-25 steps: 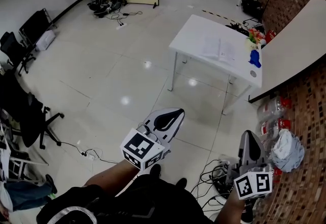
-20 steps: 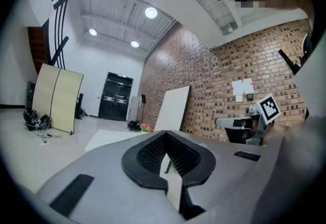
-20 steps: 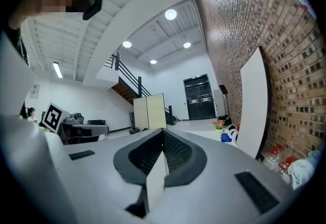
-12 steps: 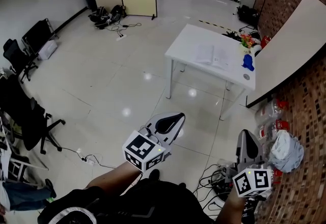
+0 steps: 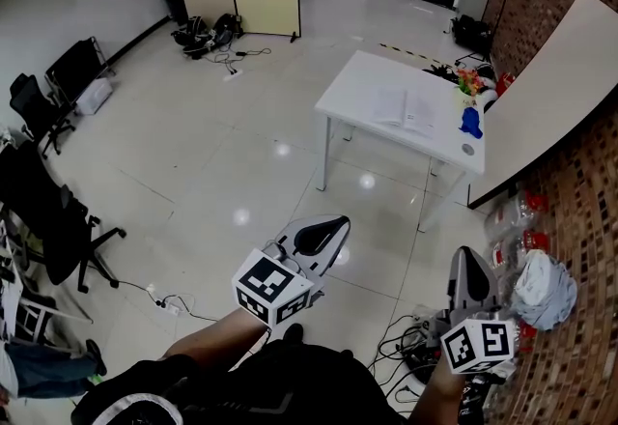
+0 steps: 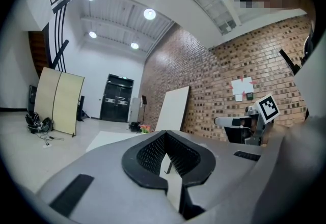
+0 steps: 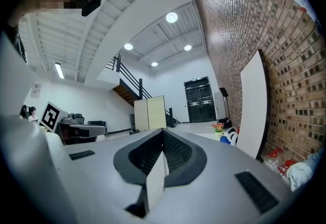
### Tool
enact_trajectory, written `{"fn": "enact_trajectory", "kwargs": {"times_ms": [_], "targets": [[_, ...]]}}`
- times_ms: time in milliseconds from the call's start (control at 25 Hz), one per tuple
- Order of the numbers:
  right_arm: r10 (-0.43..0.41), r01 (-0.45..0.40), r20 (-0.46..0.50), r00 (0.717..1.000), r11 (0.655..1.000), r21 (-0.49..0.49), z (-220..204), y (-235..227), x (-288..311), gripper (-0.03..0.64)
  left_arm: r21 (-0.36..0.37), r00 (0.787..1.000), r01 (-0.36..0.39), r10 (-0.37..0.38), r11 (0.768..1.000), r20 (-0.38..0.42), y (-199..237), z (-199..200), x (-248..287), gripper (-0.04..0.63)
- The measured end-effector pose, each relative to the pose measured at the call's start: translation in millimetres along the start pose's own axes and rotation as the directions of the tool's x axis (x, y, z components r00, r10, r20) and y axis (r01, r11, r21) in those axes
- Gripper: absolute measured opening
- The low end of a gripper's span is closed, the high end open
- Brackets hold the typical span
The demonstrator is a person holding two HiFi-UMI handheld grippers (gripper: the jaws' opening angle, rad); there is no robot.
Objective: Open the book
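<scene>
The book (image 5: 406, 109) lies on the white worktop (image 5: 350, 85), well ahead of both claws and roughly between their lines. At this range it looks spread open, with two pale pages either side of a fold. Little has changed over the last second: the worktop shifts slightly in my head view, and the claws sit about where they were, no nearer the book. The left claw (image 5: 333, 223) and the right claw (image 5: 470, 259) are both pressed together on nothing, pointing level. I judge the book lies as the task wants.
</scene>
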State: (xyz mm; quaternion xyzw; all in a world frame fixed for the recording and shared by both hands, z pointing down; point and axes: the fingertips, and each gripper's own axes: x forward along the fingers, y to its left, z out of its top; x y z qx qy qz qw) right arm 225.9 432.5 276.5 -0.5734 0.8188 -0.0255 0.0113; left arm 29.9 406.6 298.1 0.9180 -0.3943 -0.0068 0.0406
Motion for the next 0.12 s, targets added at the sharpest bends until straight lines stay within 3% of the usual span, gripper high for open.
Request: {"fn": "enact_trajectory", "kwargs": {"times_ms": [120], "targets": [[0.001,-0.001,0.002,1.0,1.0,-0.003,2.7,-1.4,-0.4,0.002,0.0,1.0,-0.003,0.003,1.0,-0.002,-1.2,0.6,0.1,-0.005]]}}
